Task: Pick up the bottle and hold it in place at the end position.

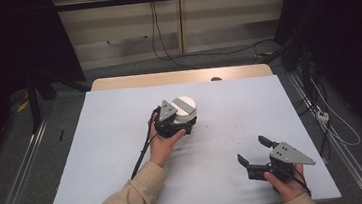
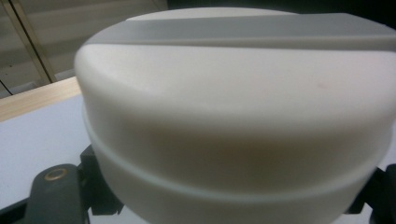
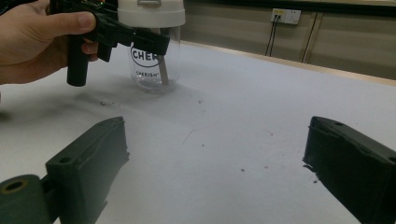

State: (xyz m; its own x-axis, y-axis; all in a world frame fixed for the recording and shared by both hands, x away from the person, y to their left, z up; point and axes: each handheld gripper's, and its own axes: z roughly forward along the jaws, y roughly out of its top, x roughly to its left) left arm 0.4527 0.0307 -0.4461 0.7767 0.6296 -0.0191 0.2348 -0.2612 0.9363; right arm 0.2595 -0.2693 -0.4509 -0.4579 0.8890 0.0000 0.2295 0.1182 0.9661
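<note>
A clear jar [image 3: 154,65] printed "CHERISH", with a white lid [image 1: 185,105], stands upright near the middle of the white table [image 1: 112,138]. Something thin and brown stands inside it. My left gripper [image 1: 183,121] is at the jar from the near left, and its jaws are closed around the lid's lower edge. In the left gripper view the lid [image 2: 233,116] is very close, with a black jaw at each bottom corner. A hand [image 3: 32,37] holds that left gripper [image 3: 140,39]. My right gripper [image 1: 253,149] stands open at the near right, with bare table between its jaws [image 3: 217,140].
Small dark specks mark the table [image 3: 201,144] between the jar and my right gripper. A wooden edge [image 1: 181,77] runs along the far side. Beyond it are a wall socket [image 3: 286,16] with hanging cables, and a power strip [image 1: 322,116] lies on the floor at the right.
</note>
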